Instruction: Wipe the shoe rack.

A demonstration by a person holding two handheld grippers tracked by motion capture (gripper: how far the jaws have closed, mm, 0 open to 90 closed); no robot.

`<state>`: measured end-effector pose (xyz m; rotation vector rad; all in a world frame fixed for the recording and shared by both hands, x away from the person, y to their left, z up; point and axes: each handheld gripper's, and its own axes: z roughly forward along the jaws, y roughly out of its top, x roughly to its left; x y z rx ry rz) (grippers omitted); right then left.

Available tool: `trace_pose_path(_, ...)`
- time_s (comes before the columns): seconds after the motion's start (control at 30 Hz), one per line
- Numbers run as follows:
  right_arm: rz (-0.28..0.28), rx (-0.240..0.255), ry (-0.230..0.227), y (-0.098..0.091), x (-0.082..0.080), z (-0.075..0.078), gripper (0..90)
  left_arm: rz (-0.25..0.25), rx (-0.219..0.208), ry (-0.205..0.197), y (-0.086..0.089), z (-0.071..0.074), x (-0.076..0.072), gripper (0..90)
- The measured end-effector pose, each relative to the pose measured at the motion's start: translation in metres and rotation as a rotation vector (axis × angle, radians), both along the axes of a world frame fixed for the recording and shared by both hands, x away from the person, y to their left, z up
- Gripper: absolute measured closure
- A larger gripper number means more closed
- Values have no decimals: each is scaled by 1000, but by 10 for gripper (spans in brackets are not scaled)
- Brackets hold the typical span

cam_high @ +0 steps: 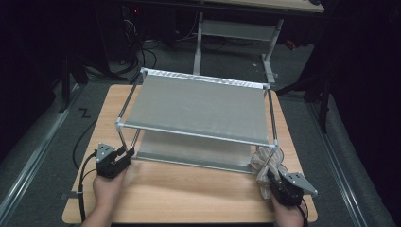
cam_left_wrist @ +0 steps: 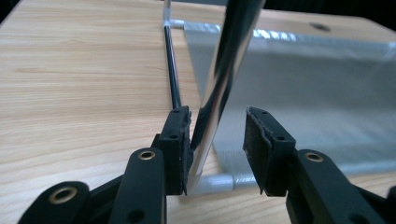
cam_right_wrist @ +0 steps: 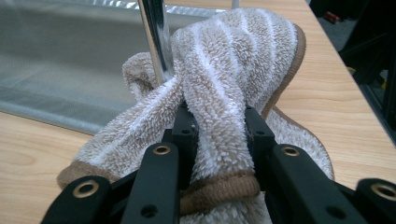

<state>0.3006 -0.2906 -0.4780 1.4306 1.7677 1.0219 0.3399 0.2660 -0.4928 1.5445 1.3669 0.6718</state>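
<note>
Right gripper (cam_right_wrist: 219,123), low at the right of the high view with its hand (cam_high: 286,215) coming up from the bottom edge, has its jaws clamped on a bunched beige striped towel (cam_right_wrist: 233,70) pressed against the near right post (cam_right_wrist: 156,42) of the metal rack (cam_high: 198,106). Left gripper (cam_left_wrist: 217,149), at the lower left of that view, sits with jaws partly apart around the rack's near left post (cam_left_wrist: 224,74); one pad touches it, the other stands clear. Both shelves span the wooden table (cam_high: 189,194) between them.
</note>
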Motion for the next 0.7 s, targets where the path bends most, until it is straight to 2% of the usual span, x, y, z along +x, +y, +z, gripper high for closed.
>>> trace_pose_path(0.1,11,-6,-2,5,-1,1,721,7,9,11,1,7,-5,554)
trace_pose_path(0.17,12,-9,-4,5,-1,1,720,-5,52,12,2,10,-14,543)
trace_pose_path(0.23,14,-4,-3,4,-1,0,719,-11,48,3,5,13,-23,565)
trace_pose_path(0.3,13,-3,0,3,-1,0,719,-7,60,-10,6,18,-31,628)
trace_pose_path(0.43,13,-3,-2,3,-1,0,718,24,67,-40,6,24,-42,665)
trace_pose_path(0.53,18,-2,0,3,-2,0,718,19,85,-46,4,25,-43,706)
trace_pose_path(0.57,18,0,1,3,-2,0,718,16,92,-37,3,25,-41,708)
trace_pose_path(0.7,18,0,1,4,-1,0,719,31,90,-44,1,28,-32,723)
